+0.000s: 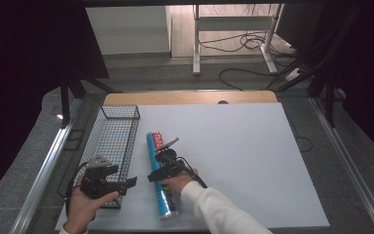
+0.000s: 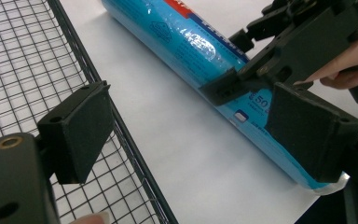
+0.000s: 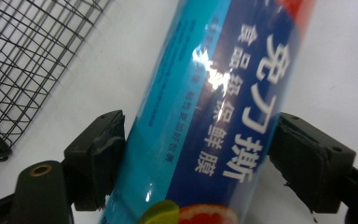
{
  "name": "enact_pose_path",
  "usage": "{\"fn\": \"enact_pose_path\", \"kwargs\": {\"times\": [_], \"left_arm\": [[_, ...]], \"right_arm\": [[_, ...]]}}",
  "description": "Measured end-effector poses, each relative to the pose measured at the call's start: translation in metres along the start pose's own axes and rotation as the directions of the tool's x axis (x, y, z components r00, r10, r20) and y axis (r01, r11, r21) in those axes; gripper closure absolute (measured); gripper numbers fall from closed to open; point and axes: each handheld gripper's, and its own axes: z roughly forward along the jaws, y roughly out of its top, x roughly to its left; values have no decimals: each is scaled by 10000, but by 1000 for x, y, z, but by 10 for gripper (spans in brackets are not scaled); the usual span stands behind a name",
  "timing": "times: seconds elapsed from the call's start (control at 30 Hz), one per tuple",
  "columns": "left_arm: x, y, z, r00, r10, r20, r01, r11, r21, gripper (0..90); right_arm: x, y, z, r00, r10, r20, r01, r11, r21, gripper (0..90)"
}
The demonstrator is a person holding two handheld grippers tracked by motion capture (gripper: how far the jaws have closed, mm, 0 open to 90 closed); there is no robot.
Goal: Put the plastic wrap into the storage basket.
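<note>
The right gripper (image 3: 193, 163) has its jaws on either side of the long blue plastic-wrapped cling-film roll (image 3: 223, 107), both pads meeting its sides. The roll lies flat on the white surface (image 1: 243, 161), just beside the black wire mesh basket (image 1: 114, 141). The left gripper (image 2: 191, 135) hovers with jaws wide and empty at the basket's near rim.

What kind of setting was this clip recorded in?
Probably a lab or recording workspace: a white-topped table ringed by dark curtains, loose black cables on the floor beyond it, and a white metal stand.
</note>
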Motion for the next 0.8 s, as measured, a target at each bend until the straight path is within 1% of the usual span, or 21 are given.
{"fn": "enact_pose_path", "kwargs": {"times": [0.03, 0.07, 0.13, 0.17, 0.2, 0.27, 0.3, 0.33, 0.4, 0.43, 0.47, 0.5, 0.57, 0.63, 0.7, 0.73, 0.8], "left_arm": [[0, 0, 0, 10000, 0, 0, 0, 10000, 0, 149], [0, 0, 0, 10000, 36, -19, -36, 10000, 8, 149], [0, 0, 1, 10000, 45, -22, -45, 10000, 16, 149], [0, 0, 1, 10000, 54, -19, -54, 10000, 15, 149], [0, 0, 0, 10000, 58, -17, -58, 10000, 17, 149], [0, 0, 0, 10000, 24, -1, -24, 10000, 12, 149], [0, 0, 0, 10000, 10, 1, -10, 10000, -1, 149], [0, 0, 0, 10000, 3, -1, -3, 10000, -4, 150], [1, -1, 1, 10000, 12, -3, -12, 10000, 8, 150], [1, -1, 1, 10000, 17, -5, -17, 10000, 11, 149], [1, -1, 1, 10000, 17, -5, -17, 10000, 11, 150], [1, -1, 1, 10000, 18, -12, -18, 10000, 21, 149], [1, -1, 1, 10000, 17, -10, -17, 10000, 23, 149], [2, -1, 2, 10000, 15, -15, -15, 10000, 28, 150], [2, -1, 2, 10000, 17, -16, -17, 10000, 31, 149], [2, -2, 2, 10000, 22, -15, -22, 10000, 33, 149], [2, -2, 1, 10000, 45, -32, -45, 10000, 23, 149]], "right_arm": [[0, 0, 0, 10000, 0, 0, 0, 10000, 0, 206], [3, 0, 3, 10000, -40, 78, 39, 9999, 154, 208], [6, 0, 6, 9999, -87, 105, 84, 9995, 299, 215], [8, 0, 7, 9998, -27, 206, 21, 9995, 322, 220], [8, 0, 7, 9998, 9, 201, -17, 9992, 406, 226], [7, 2, 8, 9993, 355, 81, -359, 9977, 580, 240], [7, 2, 8, 9993, 355, 81, -359, 9977, 580, 240], [2, 4, 6, 9973, 717, -147, -703, 9944, 791, 257], [-1, 5, 6, 9935, 1091, -323, -1058, 9903, 900, 267], [-4, 6, 5, 9914, 1239, -421, -1194, 9881, 972, 273], [-4, 6, 5, 9914, 1239, -421, -1194, 9881, 972, 273], [-8, 7, 4, 9846, 1616, -670, -1536, 9819, 1104, 281], [-9, 8, 4, 9830, 1701, -685, -1615, 9801, 1157, 283], [-12, 9, 3, 9779, 1909, -857, -1786, 9748, 1336, 287], [-12, 9, 4, 9774, 1918, -890, -1796, 9751, 1298, 287], [-14, 9, 3, 9741, 2052, -954, -1915, 9721, 1356, 291], [-16, 9, 3, 9737, 2072, -948, -1936, 9718, 1348, 295]]}}
